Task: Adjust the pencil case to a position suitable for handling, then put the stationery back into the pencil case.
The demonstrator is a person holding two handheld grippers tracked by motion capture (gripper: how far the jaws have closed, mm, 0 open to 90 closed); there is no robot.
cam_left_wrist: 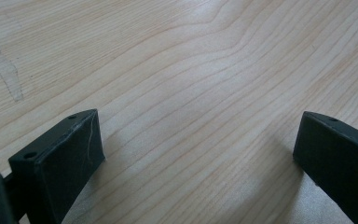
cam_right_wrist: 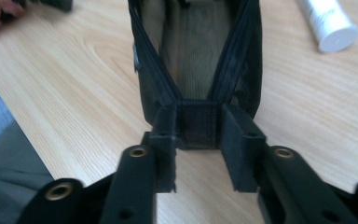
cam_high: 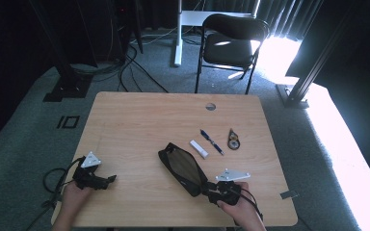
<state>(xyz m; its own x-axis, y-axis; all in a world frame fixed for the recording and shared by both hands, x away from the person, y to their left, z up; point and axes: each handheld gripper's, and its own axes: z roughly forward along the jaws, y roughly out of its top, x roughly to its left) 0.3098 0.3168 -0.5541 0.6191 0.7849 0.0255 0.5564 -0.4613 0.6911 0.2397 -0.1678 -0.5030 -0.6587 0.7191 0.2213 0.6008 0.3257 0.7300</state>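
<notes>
The right tool [cam_right_wrist: 198,140] grips the near end of the black mesh pencil pouch [cam_high: 182,166] lying open on the tabletop [cam_high: 139,120]. The left tool [cam_left_wrist: 196,154] rests with its jaws spread wide over bare wood.

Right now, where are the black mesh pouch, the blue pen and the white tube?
black mesh pouch [cam_high: 183,167], high view, its mesh side.
blue pen [cam_high: 212,142], high view, mid-barrel.
white tube [cam_high: 199,149], high view, its middle.

We are finding no readable text, label, brand, number or sign on anything lying on the bench [cam_high: 139,120].
</notes>
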